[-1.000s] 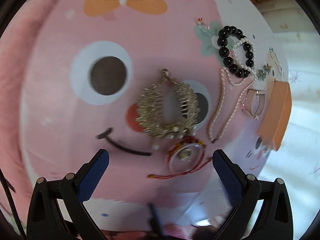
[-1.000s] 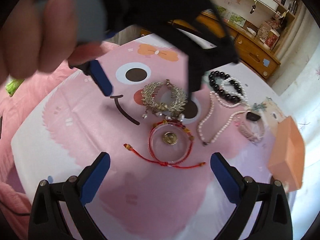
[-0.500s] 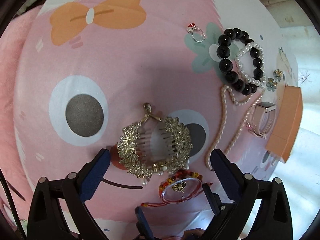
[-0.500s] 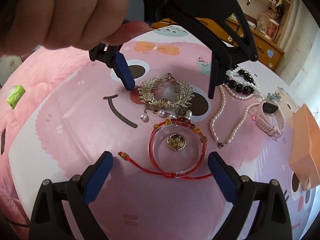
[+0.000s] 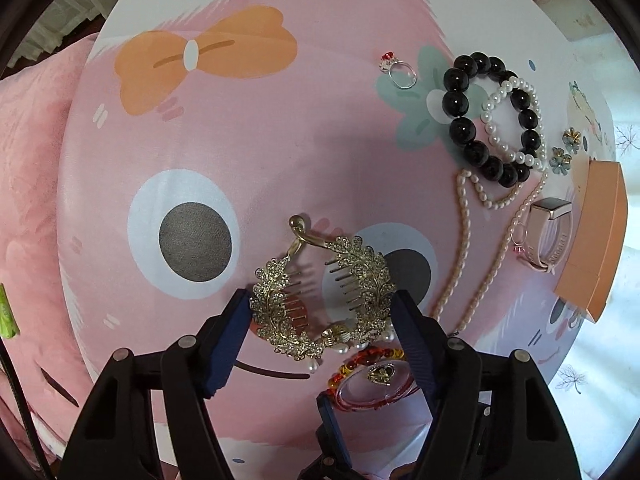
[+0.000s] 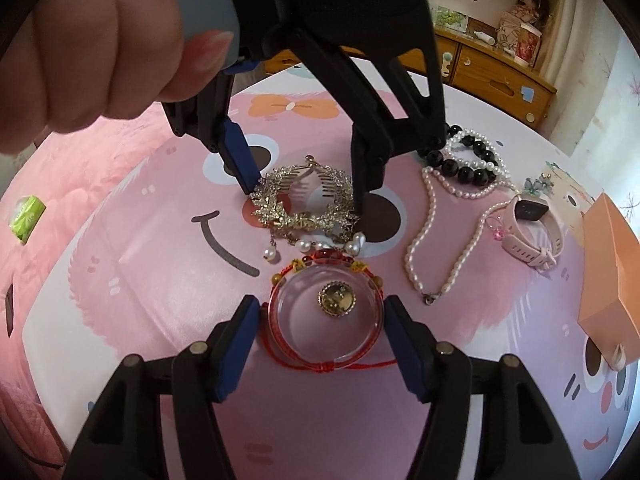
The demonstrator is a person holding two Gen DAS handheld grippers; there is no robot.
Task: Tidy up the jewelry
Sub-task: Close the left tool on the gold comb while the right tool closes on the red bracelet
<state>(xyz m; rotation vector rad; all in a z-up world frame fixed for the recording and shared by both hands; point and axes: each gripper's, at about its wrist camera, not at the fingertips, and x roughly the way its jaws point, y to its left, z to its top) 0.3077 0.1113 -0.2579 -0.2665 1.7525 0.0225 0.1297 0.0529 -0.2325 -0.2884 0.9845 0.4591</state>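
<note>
- Your right gripper sits nearest, at the near edge of the round table. Its fingers are spread on either side of the clear bangle with the red cord, and you cannot tell from either view whether the pads touch it yet.
- A gold coin-like charm lies inside the bangle, so judge your closing carefully: squeezing a smooth ring may make it skid or tip, and the loose cord could drag.
- Just beyond, toward the middle of the table, your left gripper brackets the gold leaf hair comb. Its pads are at or just beside the comb's outer edges, about to pinch it or only just doing so. It looks like the grasping step for both pieces.
- The comb's pearl drops hang toward the bangle and nearly touch its beads, so lifting one piece probably calls for watching that it does not snag the other.
- Farther right lie the pearl necklace and the pink watch, near the right edge beside the orange box, which seems the likely place for the jewelry.
- Toward the far edge sit the black bead bracelet, overlapped by a pearl bracelet, a small ring, and two flower earrings.
</note>
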